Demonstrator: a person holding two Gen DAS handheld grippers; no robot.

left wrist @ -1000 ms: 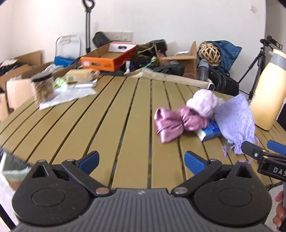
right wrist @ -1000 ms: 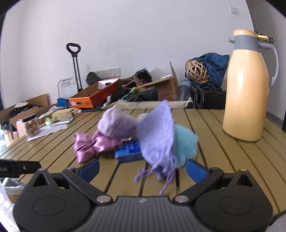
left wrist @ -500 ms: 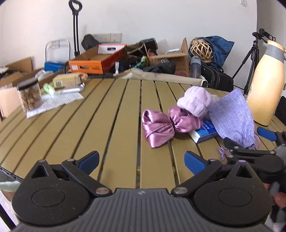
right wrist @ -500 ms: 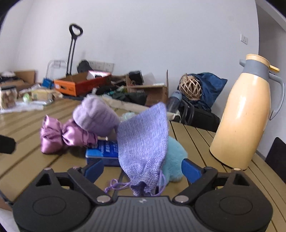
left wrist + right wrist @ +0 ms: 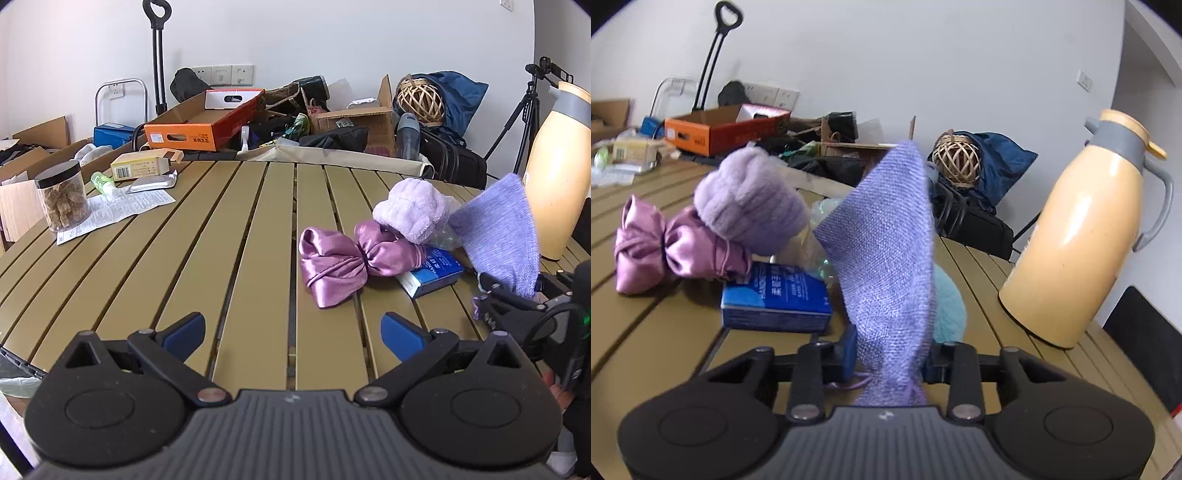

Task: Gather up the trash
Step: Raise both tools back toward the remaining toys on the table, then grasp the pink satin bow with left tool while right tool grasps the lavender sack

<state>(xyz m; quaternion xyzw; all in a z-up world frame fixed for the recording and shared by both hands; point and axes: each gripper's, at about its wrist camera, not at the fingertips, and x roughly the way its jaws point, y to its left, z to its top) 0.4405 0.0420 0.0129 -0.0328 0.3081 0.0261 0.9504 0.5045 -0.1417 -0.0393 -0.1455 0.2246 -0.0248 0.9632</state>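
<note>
A purple knit drawstring pouch (image 5: 886, 240) stands upright on the slatted table (image 5: 184, 258). My right gripper (image 5: 888, 358) has its jaws closing on the pouch's gathered neck, and the blue pads press it from both sides. In the left wrist view the same pouch (image 5: 498, 229) and right gripper (image 5: 513, 291) sit at the right edge. Beside the pouch lie a blue box (image 5: 775, 299), a lilac fluffy bundle (image 5: 750, 206), a shiny purple satin bag (image 5: 665, 251) and a teal fluffy thing (image 5: 947, 302). My left gripper (image 5: 291, 332) hangs open over bare slats.
A tall cream thermos jug (image 5: 1082, 240) stands to the right of the pouch. At the far left of the table are a jar of brown lumps (image 5: 62, 195), a printed leaflet (image 5: 122, 210) and a small carton (image 5: 144, 166). Boxes and bags crowd the floor behind.
The right gripper came in lower around the pouch's neck and its jaws went from wide open to pressing on it. The left gripper stayed open and about where it was.
</note>
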